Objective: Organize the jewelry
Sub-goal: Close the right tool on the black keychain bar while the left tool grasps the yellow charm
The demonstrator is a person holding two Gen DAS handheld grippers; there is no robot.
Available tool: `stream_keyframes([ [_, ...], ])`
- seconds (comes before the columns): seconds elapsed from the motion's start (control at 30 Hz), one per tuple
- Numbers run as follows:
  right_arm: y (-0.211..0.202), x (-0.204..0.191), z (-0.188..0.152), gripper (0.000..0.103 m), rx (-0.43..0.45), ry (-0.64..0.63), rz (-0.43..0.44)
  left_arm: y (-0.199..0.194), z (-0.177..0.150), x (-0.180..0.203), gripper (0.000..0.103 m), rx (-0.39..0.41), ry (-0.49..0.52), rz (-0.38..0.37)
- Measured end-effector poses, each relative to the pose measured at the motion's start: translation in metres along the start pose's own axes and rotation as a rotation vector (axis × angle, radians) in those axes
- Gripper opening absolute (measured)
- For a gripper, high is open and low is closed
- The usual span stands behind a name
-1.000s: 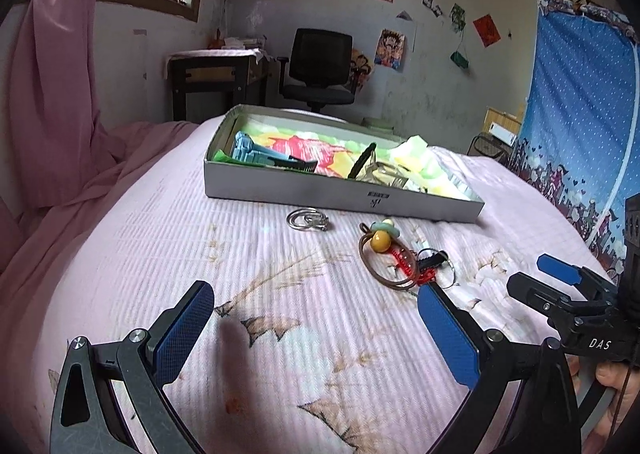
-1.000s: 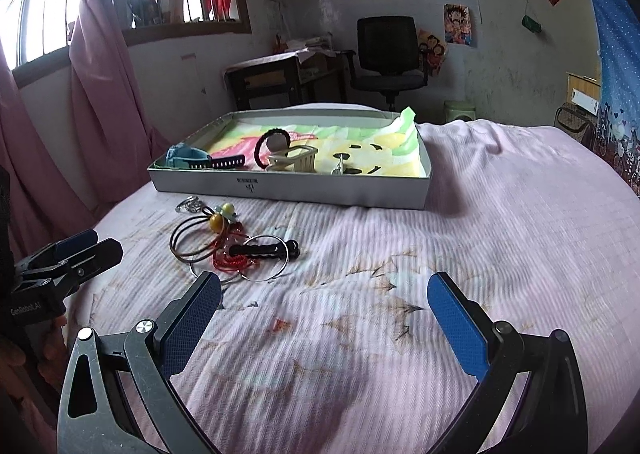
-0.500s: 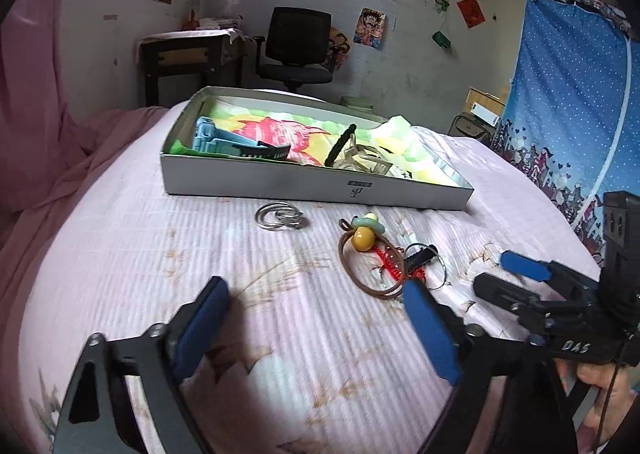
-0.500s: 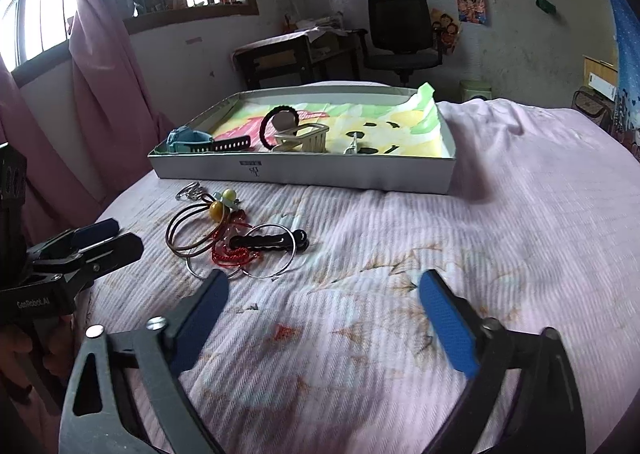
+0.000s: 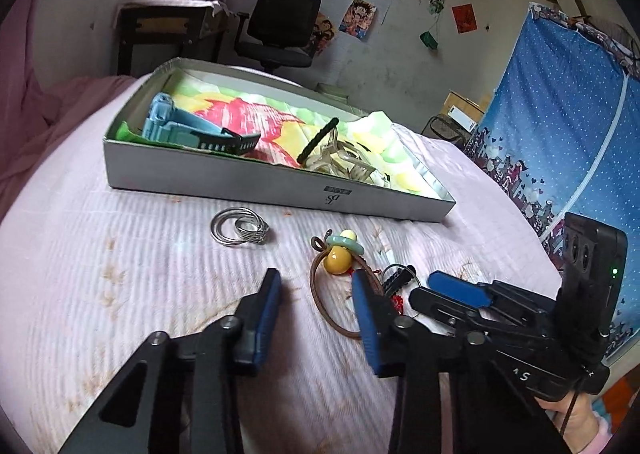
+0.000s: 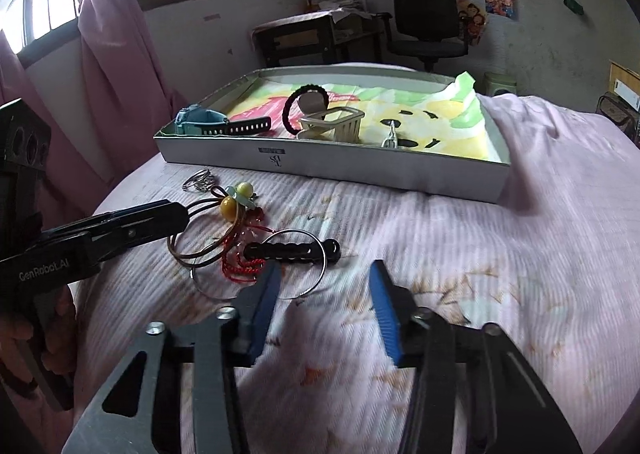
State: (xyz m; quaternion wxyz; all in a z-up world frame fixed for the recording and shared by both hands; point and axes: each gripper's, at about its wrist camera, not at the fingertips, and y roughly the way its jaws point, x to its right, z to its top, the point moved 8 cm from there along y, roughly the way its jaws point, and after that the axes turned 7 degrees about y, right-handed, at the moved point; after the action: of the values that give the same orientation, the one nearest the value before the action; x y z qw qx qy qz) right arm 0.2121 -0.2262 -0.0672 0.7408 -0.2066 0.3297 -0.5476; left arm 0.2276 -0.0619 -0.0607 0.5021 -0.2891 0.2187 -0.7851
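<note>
A grey shallow box [image 5: 256, 184] [image 6: 360, 168] on the pink bed holds a blue watch [image 5: 180, 126] [image 6: 200, 122], a black hair tie [image 6: 306, 102] and a cream hair claw [image 6: 332, 126]. In front of it lie silver rings [image 5: 239, 232] [image 6: 198, 179], a brown cord bracelet with a yellow bead [image 5: 338, 260] [image 6: 229, 208], red cord [image 6: 244, 268], a black clip [image 6: 292, 251] and a large silver hoop [image 6: 296, 266]. My left gripper [image 5: 316, 294] is open, just short of the bracelet. My right gripper [image 6: 324, 286] is open, just short of the hoop and clip.
The pink bedspread [image 6: 500, 274] fills the foreground. A black office chair [image 5: 280, 30] and a dark desk [image 5: 168, 26] stand behind the box. A blue starry curtain [image 5: 560, 126] hangs at the right, pink curtains [image 6: 108, 66] at the left by the window.
Both grippers have moved forward and down toward the loose jewelry, and both jaws have narrowed. The jewelry has not moved.
</note>
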Motion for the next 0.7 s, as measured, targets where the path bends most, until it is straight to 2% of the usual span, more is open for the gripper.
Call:
stream_keyframes([
  [0.07, 0.004, 0.0, -0.001, 0.028, -0.015, 0.004, 0.002, 0.003, -0.001, 0.0, 0.025, -0.01, -0.003, -0.007],
  [0.13, 0.009, 0.0, -0.002, 0.025, -0.035, 0.01, 0.009, 0.005, -0.003, 0.0, 0.015, -0.016, -0.006, -0.012],
  [0.23, 0.013, 0.001, -0.004, 0.014, -0.05, 0.022, 0.011, 0.006, -0.005, 0.0, 0.006, -0.021, -0.009, -0.014],
  [0.27, 0.013, 0.002, -0.004, 0.01, -0.051, 0.024, 0.014, 0.005, -0.005, 0.0, 0.005, -0.017, -0.008, -0.011],
  [0.4, 0.011, 0.0, -0.003, 0.004, -0.04, 0.025, 0.018, -0.001, -0.005, 0.002, 0.003, 0.014, -0.002, -0.009],
  [0.7, -0.01, 0.003, 0.012, 0.003, 0.059, 0.029, -0.001, -0.034, 0.011, 0.009, 0.003, 0.135, 0.034, 0.003],
])
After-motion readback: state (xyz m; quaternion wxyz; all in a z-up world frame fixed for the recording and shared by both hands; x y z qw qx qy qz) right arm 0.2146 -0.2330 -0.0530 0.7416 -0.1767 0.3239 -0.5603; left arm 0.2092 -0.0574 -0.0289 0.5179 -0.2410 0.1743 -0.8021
